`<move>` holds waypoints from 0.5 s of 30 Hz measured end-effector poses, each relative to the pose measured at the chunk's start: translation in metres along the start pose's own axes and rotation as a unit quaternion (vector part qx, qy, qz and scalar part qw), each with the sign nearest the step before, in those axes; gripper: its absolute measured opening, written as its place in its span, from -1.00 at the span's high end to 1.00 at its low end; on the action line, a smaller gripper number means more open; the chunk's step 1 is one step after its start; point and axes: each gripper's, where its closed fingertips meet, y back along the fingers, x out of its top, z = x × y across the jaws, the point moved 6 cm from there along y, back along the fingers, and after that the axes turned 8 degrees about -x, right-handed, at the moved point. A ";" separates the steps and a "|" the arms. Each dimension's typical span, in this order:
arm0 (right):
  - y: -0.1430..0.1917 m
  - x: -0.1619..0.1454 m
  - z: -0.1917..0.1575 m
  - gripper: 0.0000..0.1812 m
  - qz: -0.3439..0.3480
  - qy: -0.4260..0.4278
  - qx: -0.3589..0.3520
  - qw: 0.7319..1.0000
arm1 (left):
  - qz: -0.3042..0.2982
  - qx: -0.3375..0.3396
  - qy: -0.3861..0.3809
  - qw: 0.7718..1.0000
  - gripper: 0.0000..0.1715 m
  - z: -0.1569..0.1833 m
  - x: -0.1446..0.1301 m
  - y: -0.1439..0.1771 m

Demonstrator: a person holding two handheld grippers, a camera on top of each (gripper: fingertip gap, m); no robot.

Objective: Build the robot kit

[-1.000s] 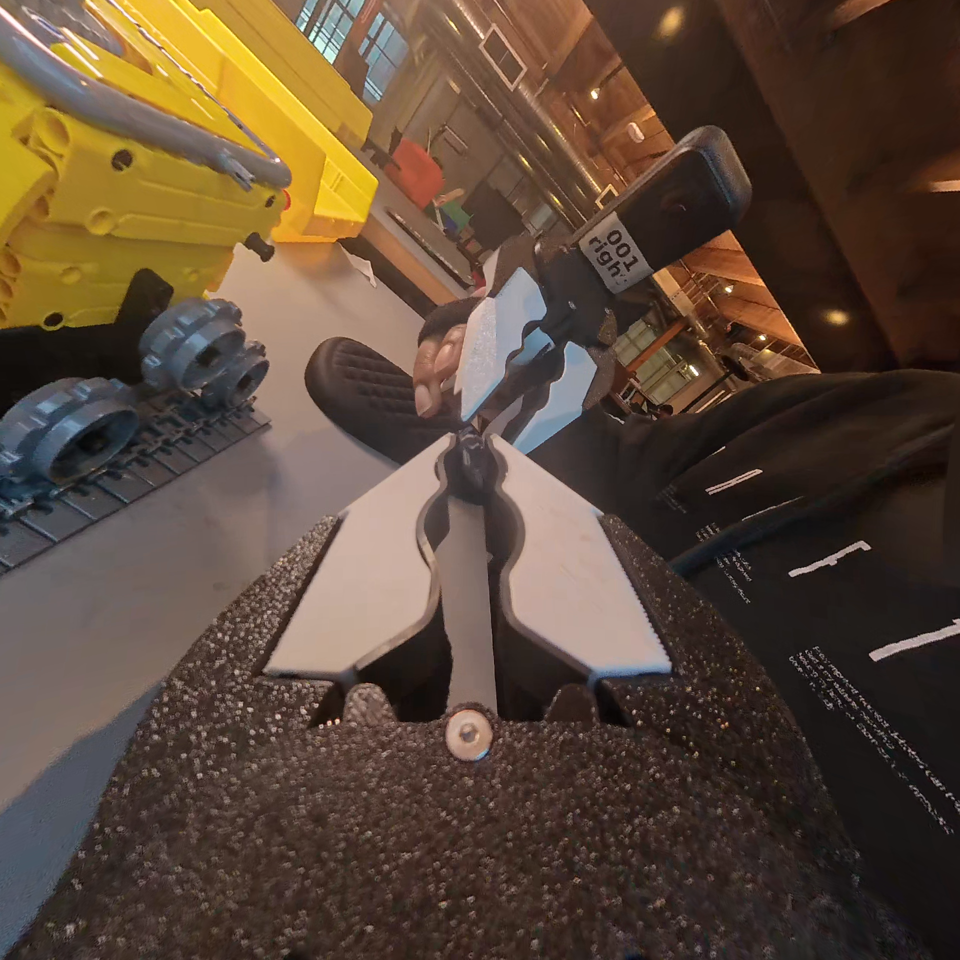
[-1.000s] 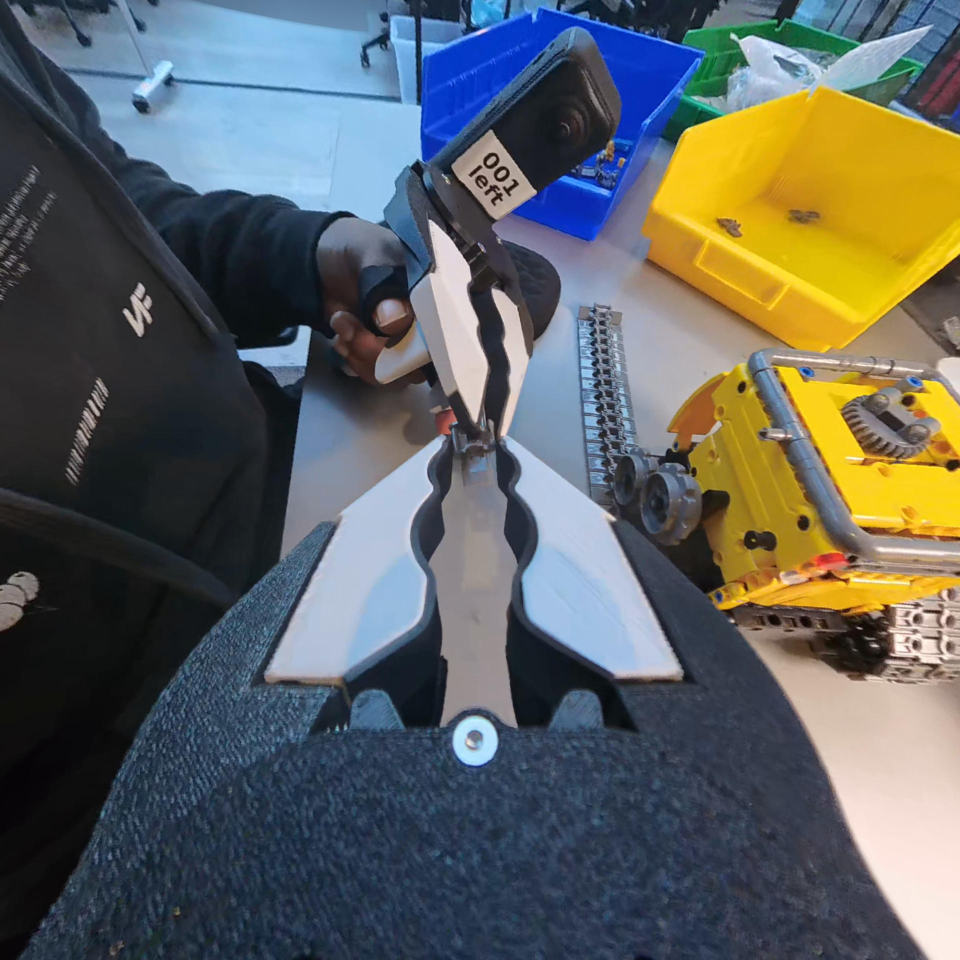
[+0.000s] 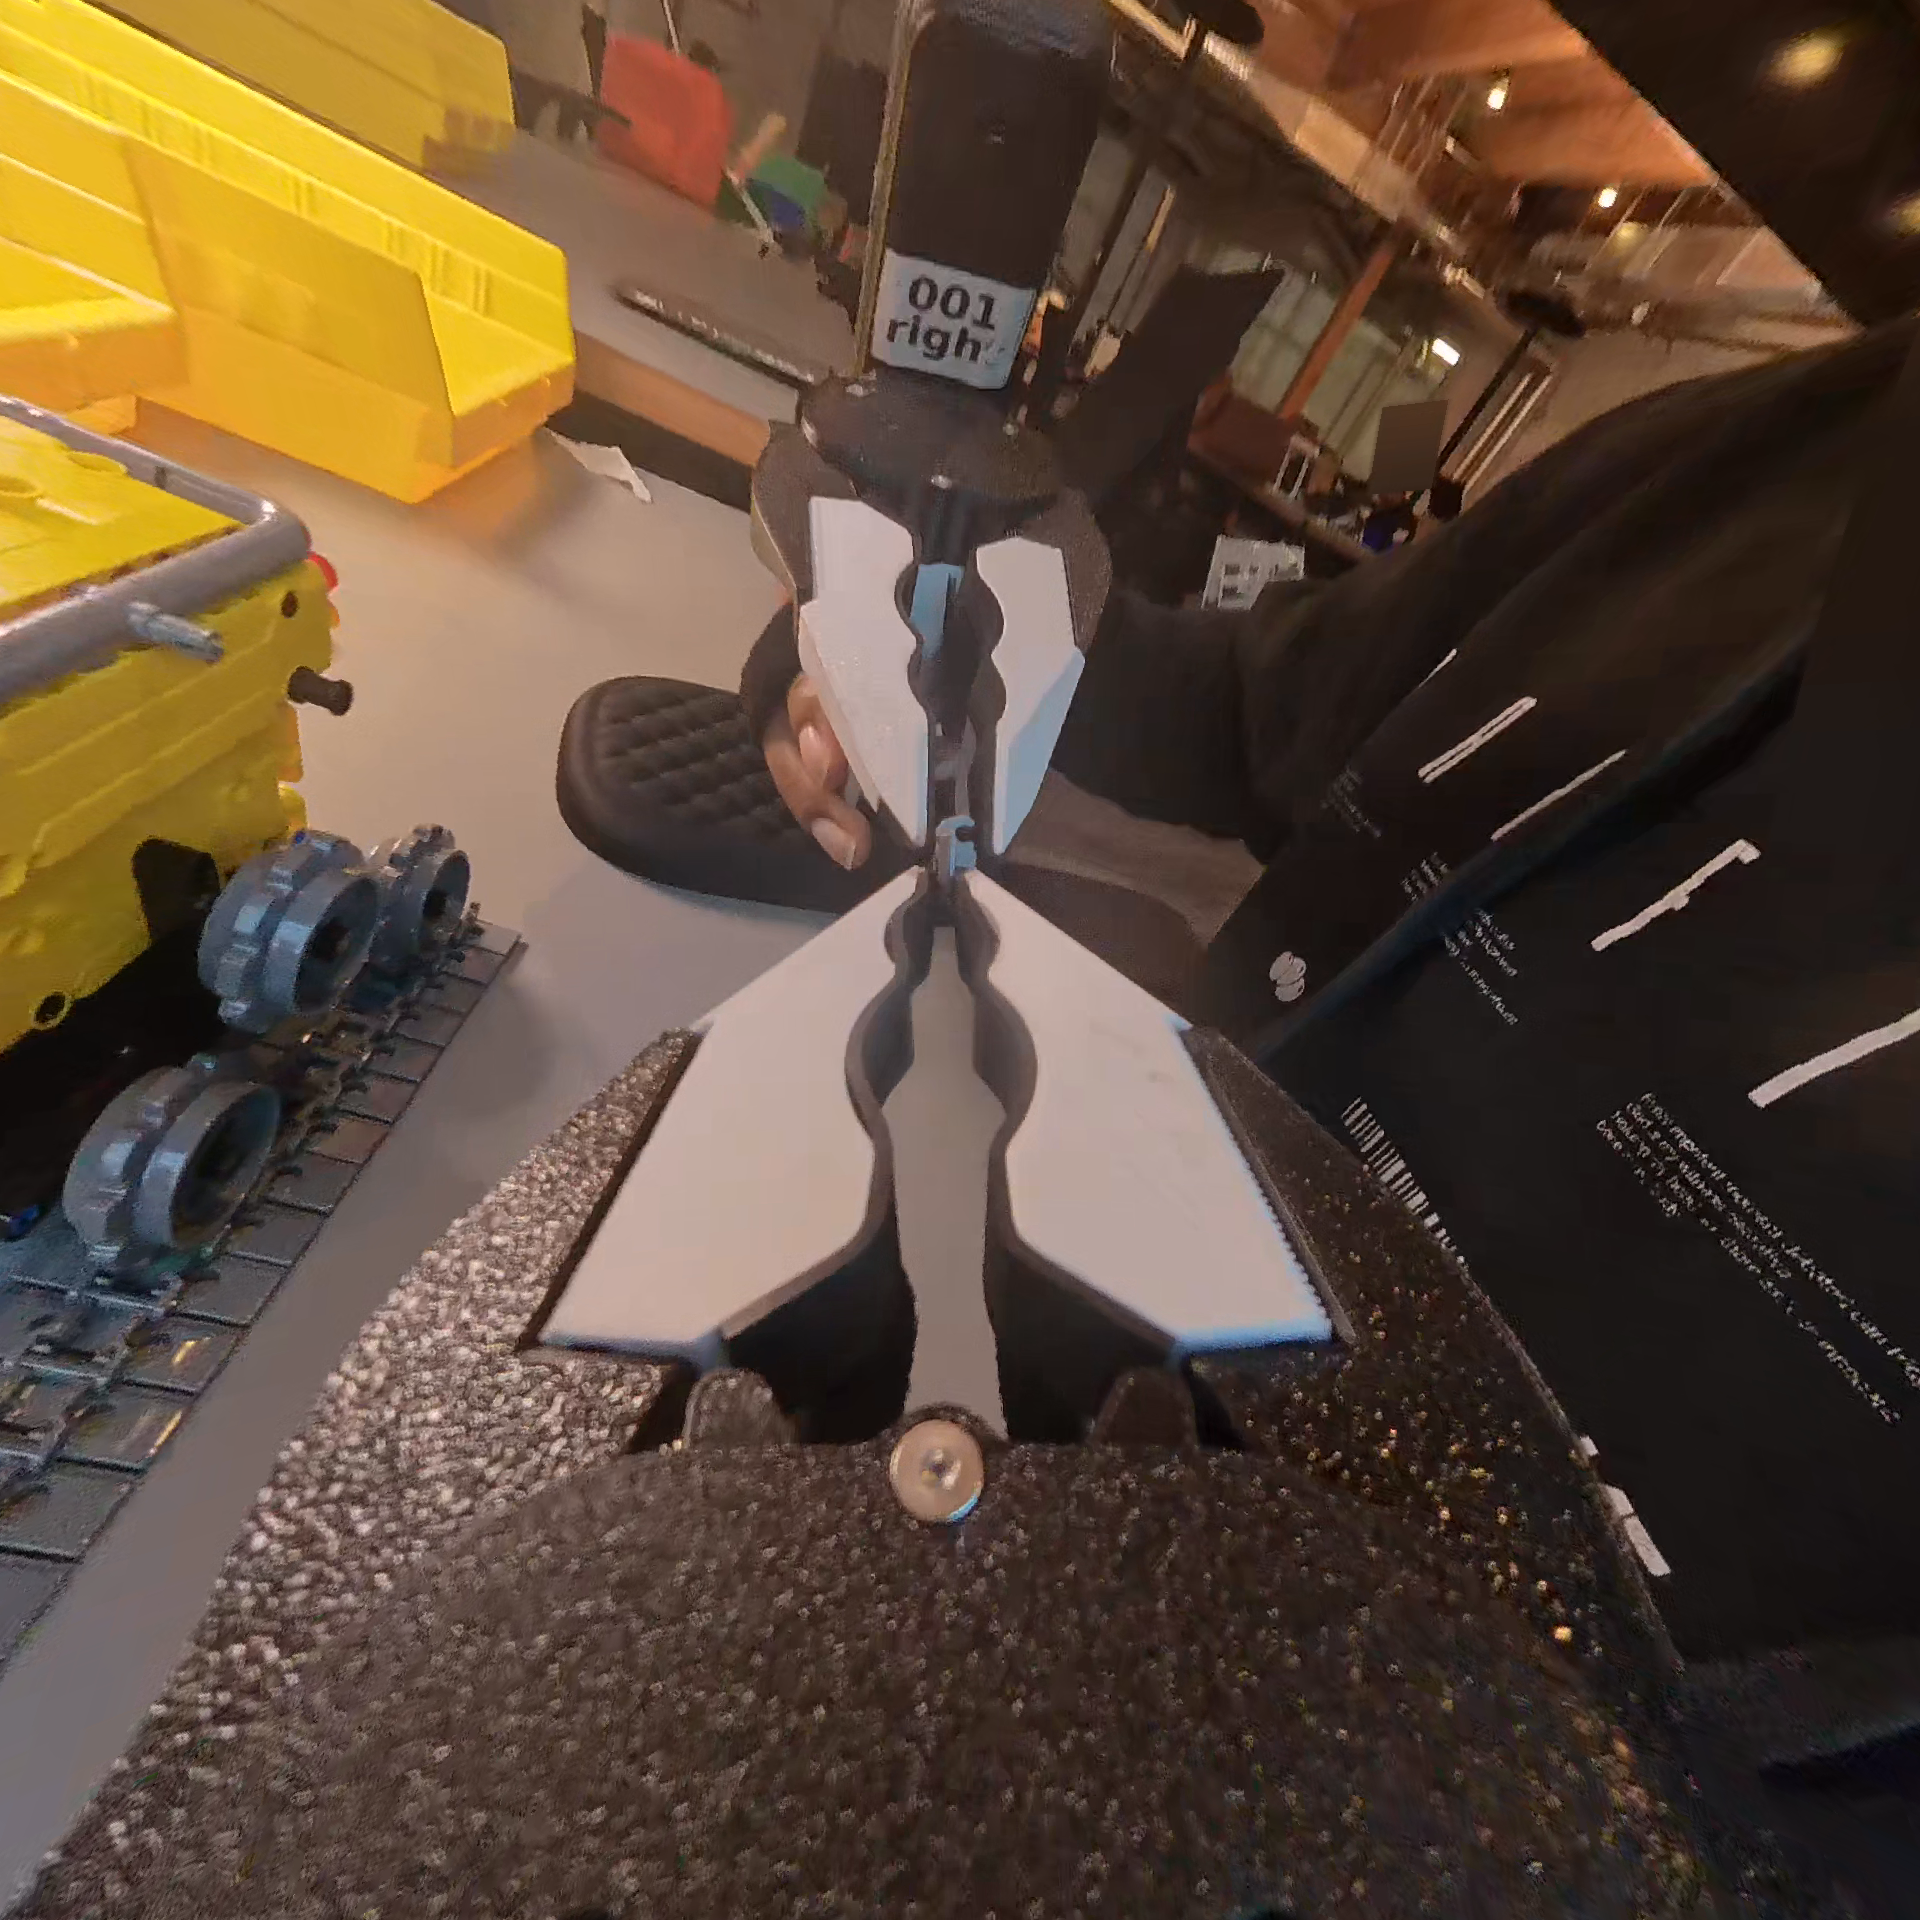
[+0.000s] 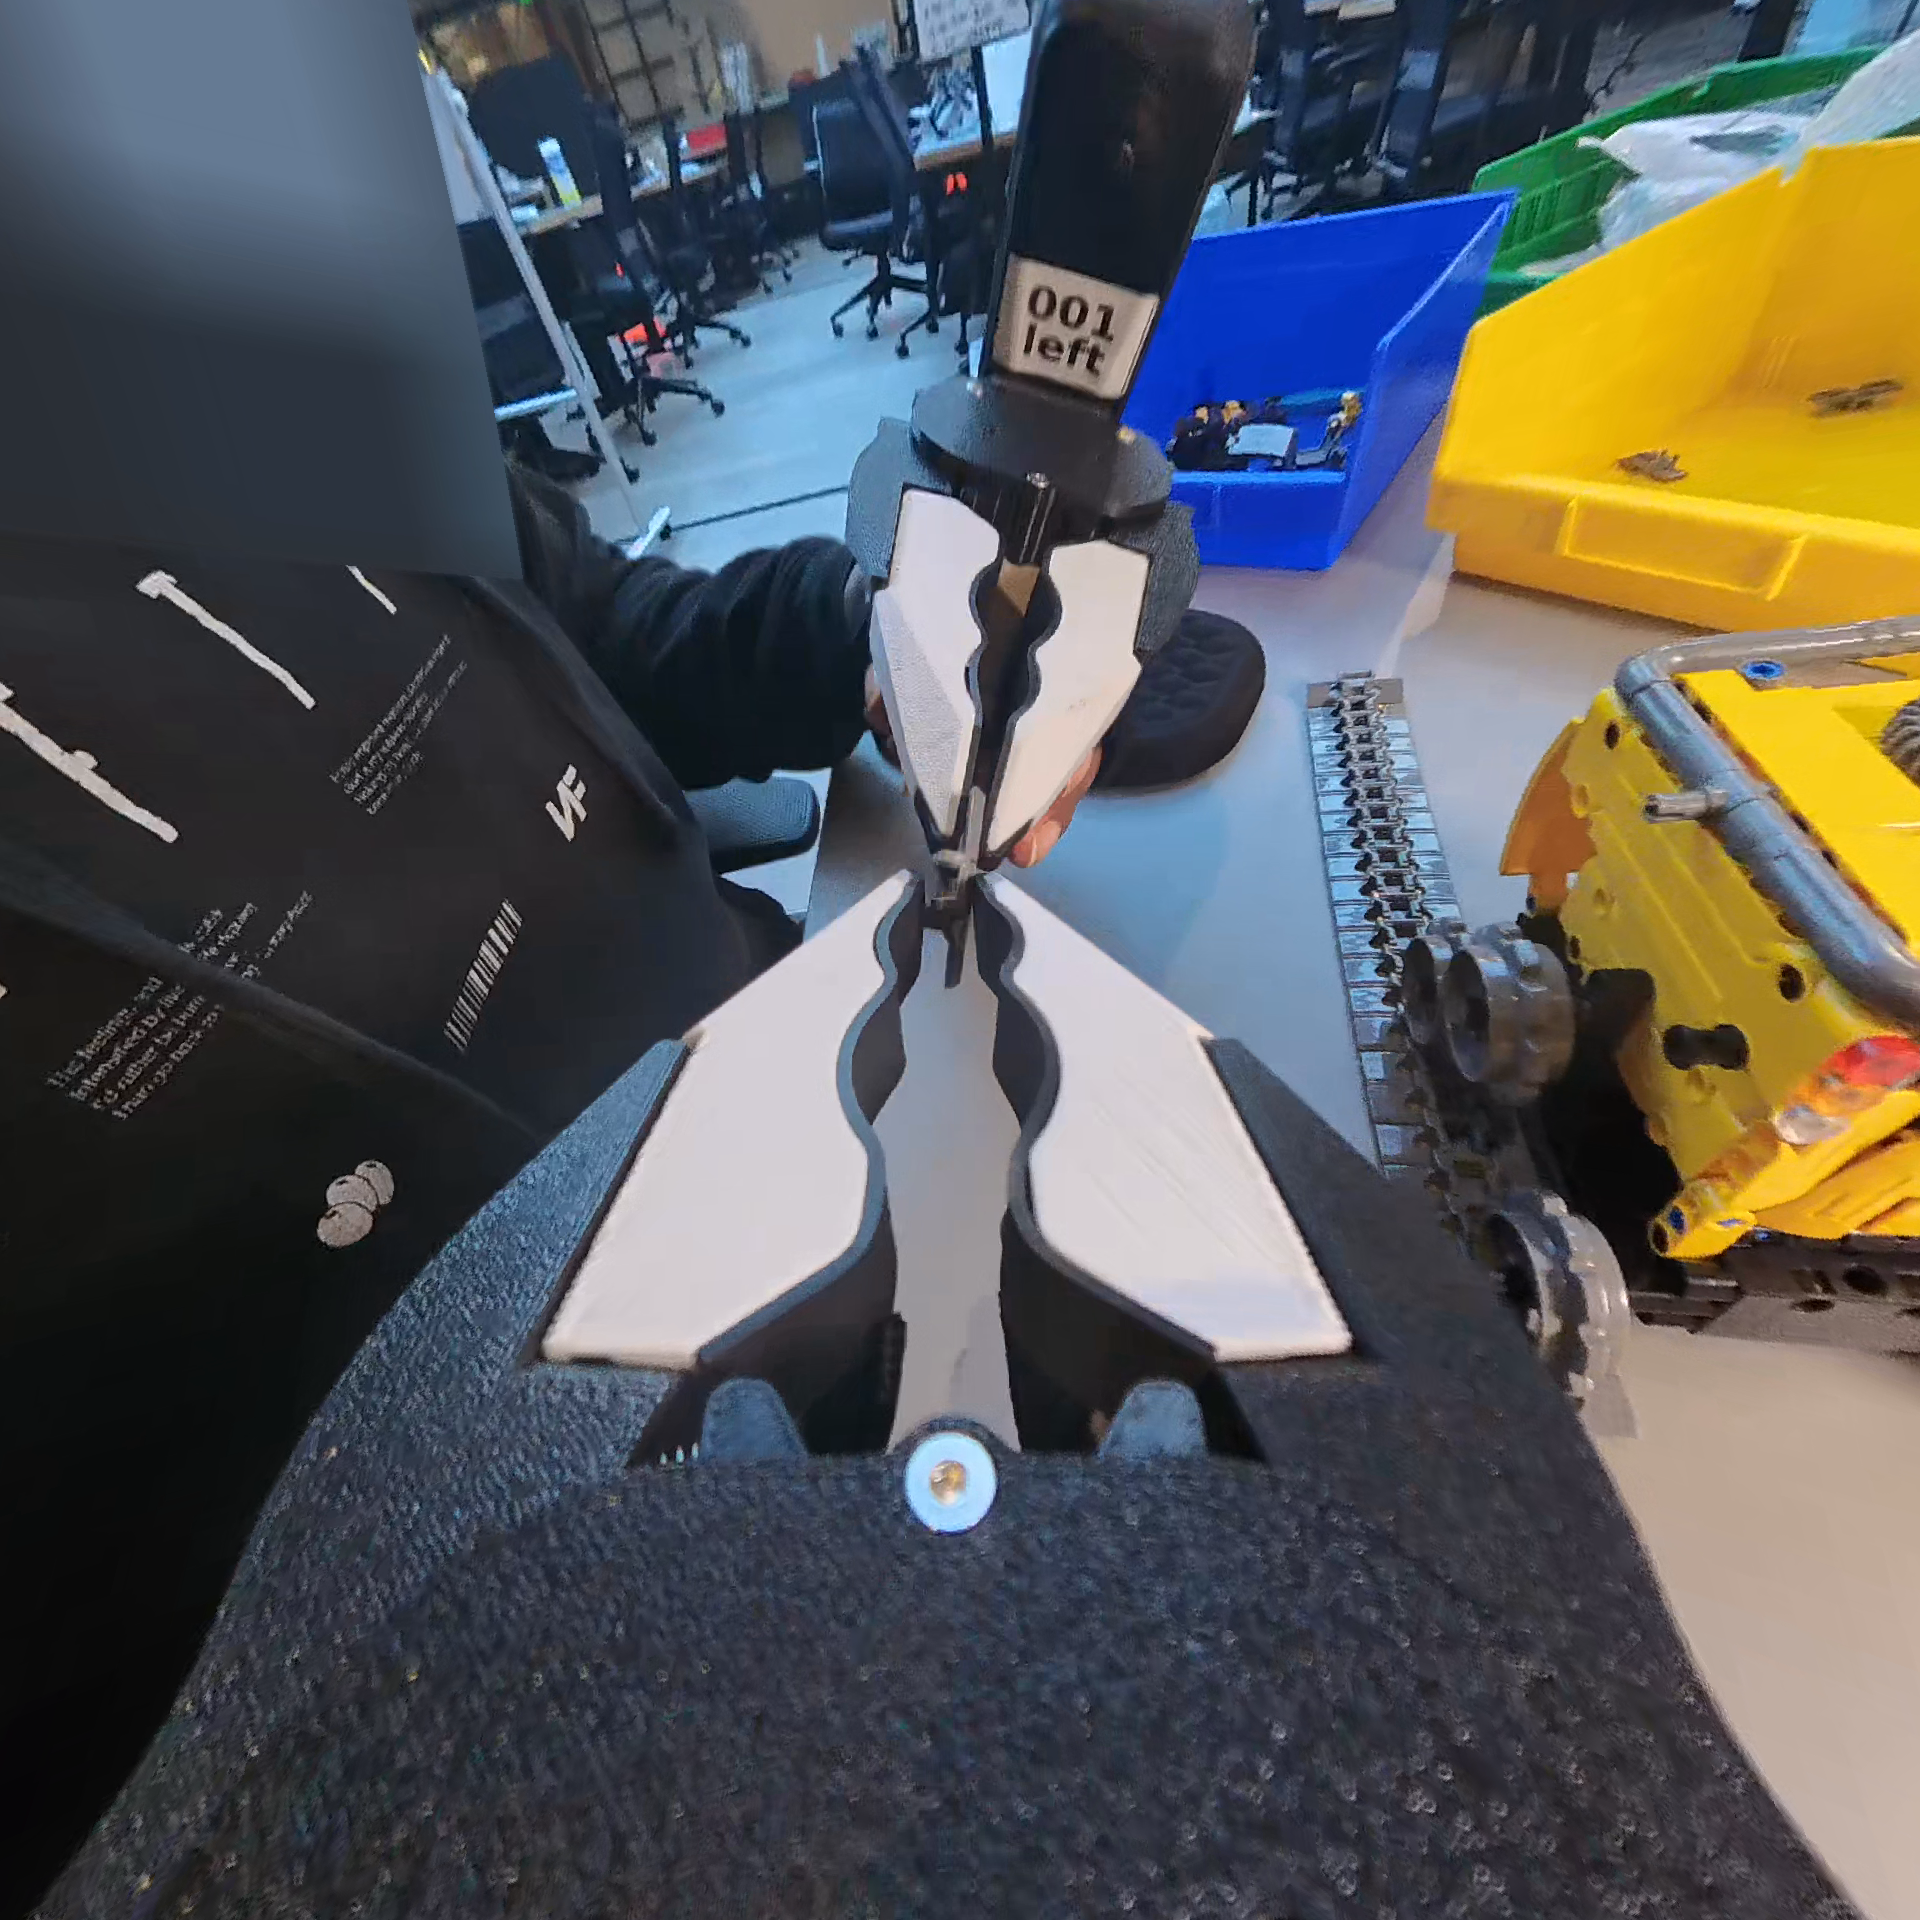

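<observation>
My left gripper (image 3: 940, 891) and my right gripper (image 4: 945, 899) meet tip to tip above the grey table's near edge. Both are shut on a small grey toy part (image 3: 952, 837), which spans the tiny gap between the two pairs of tips. It also shows in the right wrist view (image 4: 948, 868). The part's exact shape is too small to tell. Each gripper shows head-on in the other's view: the right one (image 3: 951, 816) and the left one (image 4: 961, 847). A hand grips each handle.
A yellow brick-built vehicle (image 4: 1714, 935) with grey sprocket wheels (image 4: 1486, 997) stands beside a flat grey track strip (image 4: 1371, 831). Behind are a yellow bin (image 4: 1714, 416), a blue bin (image 4: 1351, 343) and a black wrist pad (image 4: 1184, 707). The person's black sweatshirt (image 3: 1558, 1039) fills the near side.
Both grippers have swung from a tilted meeting to face each other straight on and upright. They stay shut, tips together, on the small part.
</observation>
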 end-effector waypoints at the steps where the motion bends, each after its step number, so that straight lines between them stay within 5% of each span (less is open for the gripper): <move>1: 0.000 0.000 0.000 0.90 -0.006 0.004 0.001 1.000 | -0.015 0.001 -0.006 1.000 0.98 0.000 0.001 -0.001; 9: 0.002 -0.004 0.015 0.92 -0.024 -0.018 -0.061 0.998 | -0.054 0.052 -0.021 0.997 0.97 -0.015 0.004 0.001; 15: 0.039 -0.021 0.076 0.92 -0.099 -0.058 -0.260 0.959 | -0.099 0.254 -0.093 0.958 0.77 -0.060 0.021 0.047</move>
